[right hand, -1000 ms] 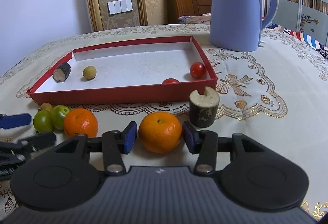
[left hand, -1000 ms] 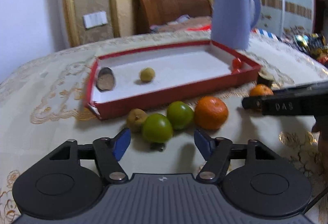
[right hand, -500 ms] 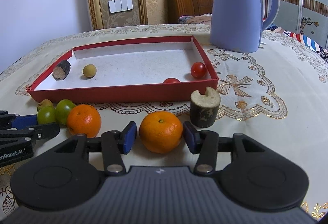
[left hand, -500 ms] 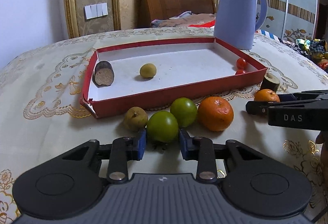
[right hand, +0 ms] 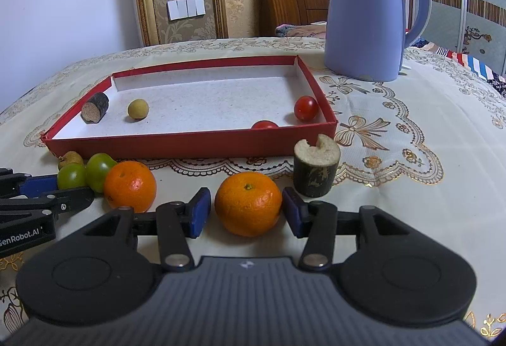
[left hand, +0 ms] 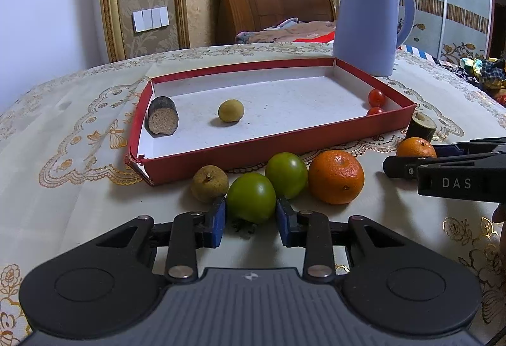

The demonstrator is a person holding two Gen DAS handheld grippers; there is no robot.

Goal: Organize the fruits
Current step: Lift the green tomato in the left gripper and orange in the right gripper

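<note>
A red tray (left hand: 284,146) (right hand: 189,145) holds a dark sugarcane piece (left hand: 163,120), a yellow-green longan (left hand: 231,110) and two cherry tomatoes (right hand: 305,107). In front of it lie a brown longan (left hand: 209,183), two green tomatoes (left hand: 250,198) (left hand: 286,170), and an orange (left hand: 336,177). My left gripper (left hand: 250,221) is shut on the nearer green tomato, which rests on the table. My right gripper (right hand: 246,211) is open around a second orange (right hand: 248,203), pads not touching it. A cut sugarcane stub (right hand: 316,168) stands just right of that orange.
A tall blue kettle (right hand: 370,13) (left hand: 370,20) stands behind the tray's right corner. The cream embroidered tablecloth (right hand: 411,156) covers the round table. The right gripper's body (left hand: 458,175) shows at the left wrist view's right edge. A bed headboard (left hand: 268,7) is behind.
My left gripper moved forward and closed its pads onto the nearer green tomato. My right gripper has stayed open around the orange, almost still.
</note>
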